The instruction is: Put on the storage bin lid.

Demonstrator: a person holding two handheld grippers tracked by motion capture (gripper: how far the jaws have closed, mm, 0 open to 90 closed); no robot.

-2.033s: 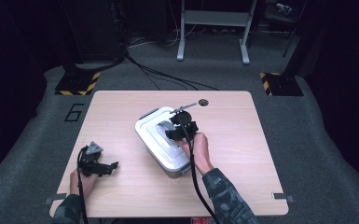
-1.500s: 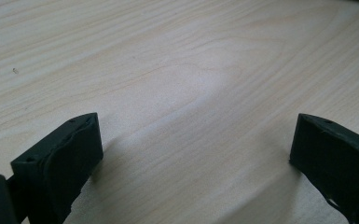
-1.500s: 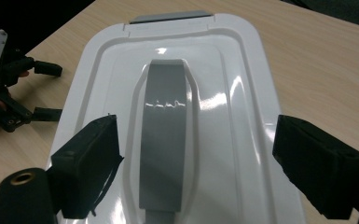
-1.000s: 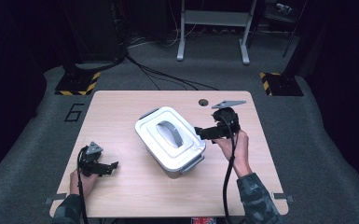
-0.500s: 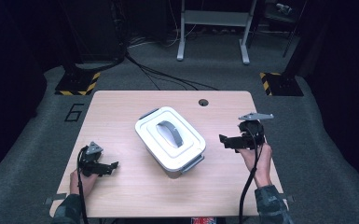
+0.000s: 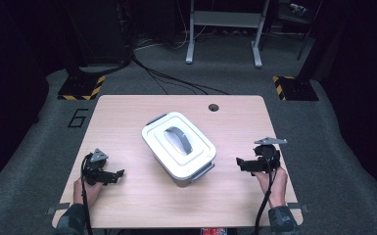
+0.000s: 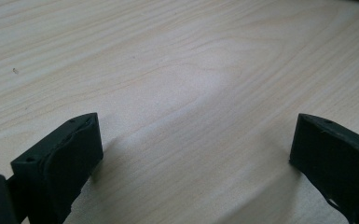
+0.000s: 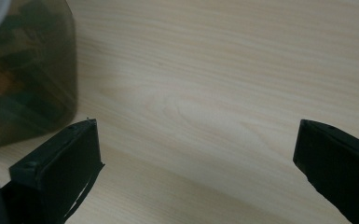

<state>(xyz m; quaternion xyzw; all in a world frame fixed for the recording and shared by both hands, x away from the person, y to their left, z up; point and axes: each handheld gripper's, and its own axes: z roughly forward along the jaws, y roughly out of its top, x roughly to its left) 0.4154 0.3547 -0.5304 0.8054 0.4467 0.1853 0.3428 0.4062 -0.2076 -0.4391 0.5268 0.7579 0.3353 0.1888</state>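
Pale wood of the table (image 6: 127, 122) is seen beneath the left gripper (image 6: 120, 174), jaws spread wide and empty, while the white-lidded box (image 6: 178, 144) sits between it and the right gripper (image 6: 239, 163), likewise wide and empty.

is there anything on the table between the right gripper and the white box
Nothing visible. The right gripper rests open on the table, jaws pointing toward the box, with bare wood between them. In the right gripper view the box's wall shows just past the left jaw, with bare wood there too.
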